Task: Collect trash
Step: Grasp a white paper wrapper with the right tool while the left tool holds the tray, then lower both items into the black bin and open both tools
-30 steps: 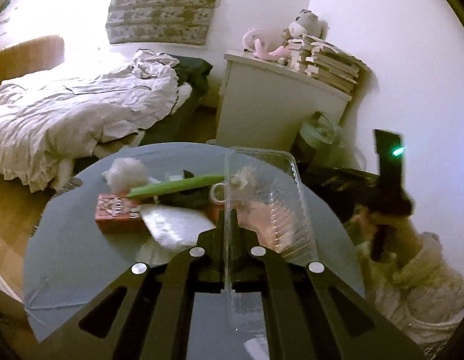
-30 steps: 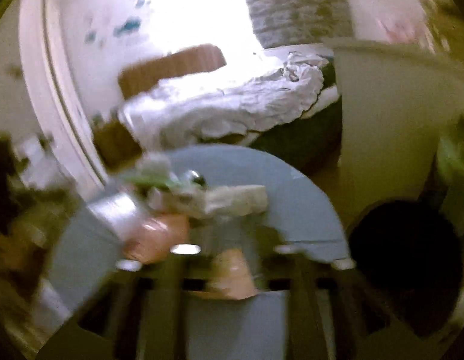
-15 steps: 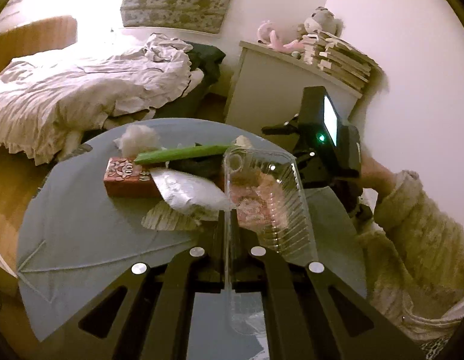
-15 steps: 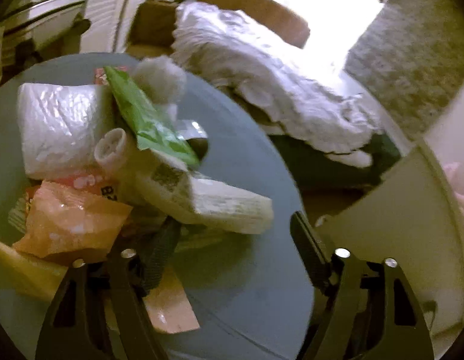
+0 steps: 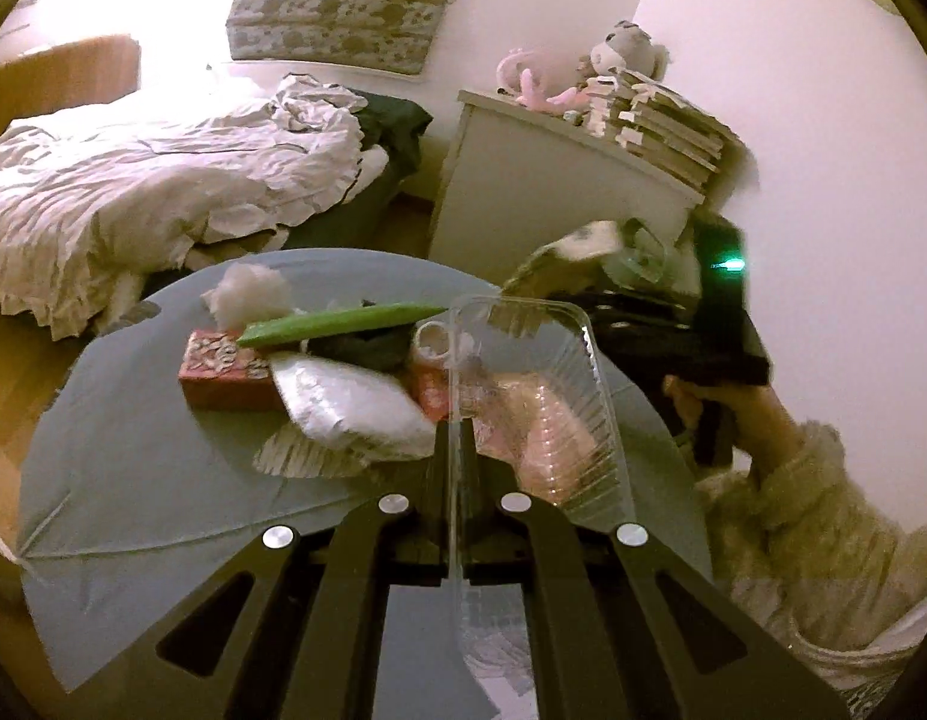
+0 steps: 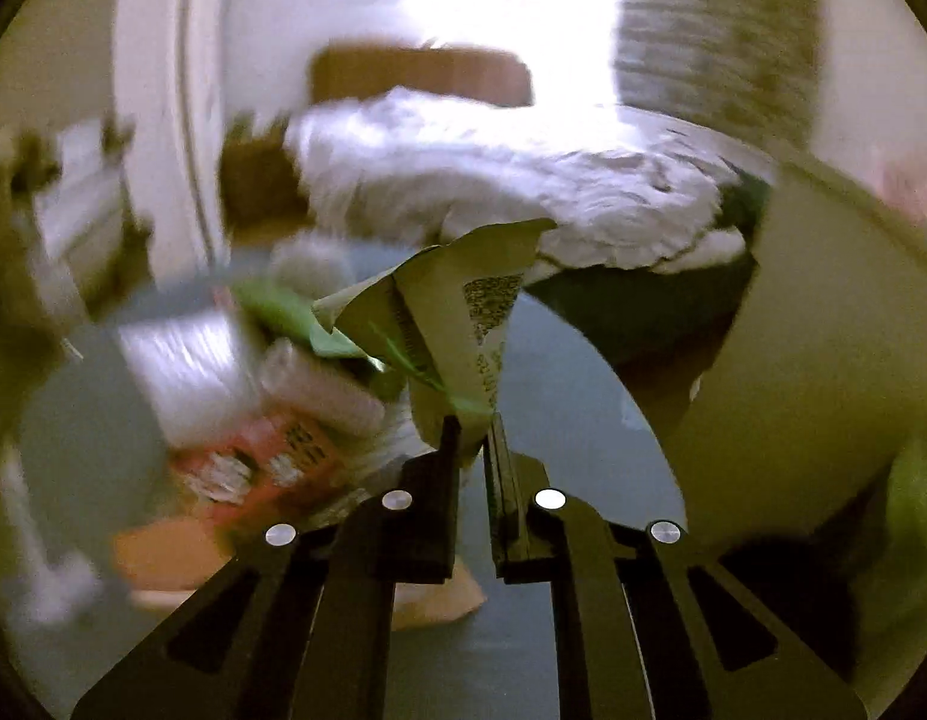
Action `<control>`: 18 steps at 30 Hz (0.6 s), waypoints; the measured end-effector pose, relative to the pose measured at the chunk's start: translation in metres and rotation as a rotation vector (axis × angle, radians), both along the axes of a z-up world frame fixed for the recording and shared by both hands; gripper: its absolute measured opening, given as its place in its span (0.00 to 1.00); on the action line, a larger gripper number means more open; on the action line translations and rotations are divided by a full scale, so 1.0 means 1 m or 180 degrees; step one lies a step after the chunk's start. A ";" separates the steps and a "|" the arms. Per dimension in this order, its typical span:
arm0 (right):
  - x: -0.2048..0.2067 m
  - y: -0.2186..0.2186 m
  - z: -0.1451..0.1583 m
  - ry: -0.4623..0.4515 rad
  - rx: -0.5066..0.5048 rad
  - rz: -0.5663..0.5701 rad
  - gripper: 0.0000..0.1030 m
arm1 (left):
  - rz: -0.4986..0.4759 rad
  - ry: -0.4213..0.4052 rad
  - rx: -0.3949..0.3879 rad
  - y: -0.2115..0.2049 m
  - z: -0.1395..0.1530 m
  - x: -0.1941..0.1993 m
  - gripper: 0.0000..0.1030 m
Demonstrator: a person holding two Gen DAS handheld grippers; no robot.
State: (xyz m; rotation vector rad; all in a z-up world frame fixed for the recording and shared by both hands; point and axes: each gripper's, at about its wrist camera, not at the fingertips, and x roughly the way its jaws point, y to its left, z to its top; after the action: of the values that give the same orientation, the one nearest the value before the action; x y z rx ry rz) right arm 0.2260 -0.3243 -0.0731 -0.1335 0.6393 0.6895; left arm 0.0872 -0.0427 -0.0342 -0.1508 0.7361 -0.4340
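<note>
1. Left hand-held gripper (image 5: 457, 450): jaws pressed together on the rim of a clear plastic tray (image 5: 541, 396), tray standing on edge above the table (image 5: 133, 480). One piece of trash counted as picked up.
2. Right hand-held gripper (image 6: 472, 438): jaws have just been closing and now pinch a pale printed wrapper (image 6: 463, 312), which sticks up between them. Second piece in hand; not yet binned.
3. Left on the table, judged as most of the job: silver foil pouch (image 5: 349, 402), pleated paper cup liner (image 5: 307, 456), red box (image 5: 223, 366), long green wrapper (image 5: 343, 321), white fluffy wad (image 5: 247, 291). No trash bag or bin can be made out for certain.
4. Obstacles: the remaining pieces lie heaped and overlapping, so single picks look awkward.
5. Farther off: white cabinet (image 5: 547, 192) stacked with books (image 5: 661, 126), then the unmade bed (image 5: 163, 180).
</note>
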 end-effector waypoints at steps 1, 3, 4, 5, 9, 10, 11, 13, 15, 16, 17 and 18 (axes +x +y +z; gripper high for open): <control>-0.006 -0.021 0.004 0.0093 0.0382 -0.0102 0.09 | -0.0022 -0.0003 -0.0011 -0.003 0.001 0.002 0.03; -0.011 -0.052 0.008 0.0224 0.0918 -0.0228 0.09 | -0.0094 -0.0017 -0.0017 -0.013 0.004 0.009 0.03; -0.013 -0.064 0.008 0.0269 0.1105 -0.0289 0.09 | -0.0134 -0.0032 -0.0013 -0.020 0.006 0.012 0.03; -0.015 -0.080 0.007 0.0326 0.1334 -0.0381 0.09 | -0.0177 -0.0045 -0.0013 -0.025 0.008 0.015 0.03; -0.020 -0.130 -0.002 0.0410 0.1784 -0.0735 0.09 | -0.0393 -0.0121 0.0004 -0.061 0.016 0.033 0.03; -0.021 -0.142 -0.004 0.0408 0.1809 -0.0856 0.09 | -0.0437 -0.0128 -0.0008 -0.068 0.017 0.036 0.03; -0.022 -0.152 -0.007 0.0410 0.1838 -0.0944 0.09 | -0.0499 -0.0136 -0.0029 -0.079 0.018 0.043 0.03; -0.023 -0.172 -0.009 0.0393 0.1903 -0.1150 0.09 | -0.0602 -0.0145 -0.0062 -0.102 0.018 0.056 0.03; -0.026 -0.190 -0.011 0.0350 0.1931 -0.1338 0.09 | -0.0685 -0.0131 -0.0111 -0.123 0.017 0.070 0.03; -0.027 -0.199 -0.012 0.0325 0.1918 -0.1464 0.09 | -0.0728 -0.0118 -0.0126 -0.133 0.016 0.076 0.03; -0.028 -0.205 -0.014 0.0308 0.1900 -0.1563 0.09 | -0.0772 -0.0107 -0.0131 -0.148 0.013 0.085 0.03; -0.029 -0.214 -0.017 0.0297 0.1877 -0.1709 0.09 | -0.0802 -0.0099 -0.0135 -0.156 0.011 0.090 0.03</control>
State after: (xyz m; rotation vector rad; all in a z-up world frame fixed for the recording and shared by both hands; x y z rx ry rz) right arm 0.1967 -0.5386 -0.0897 0.6012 0.5058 0.3391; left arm 0.1771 -0.1990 -0.0227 -0.0911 0.7182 -0.6908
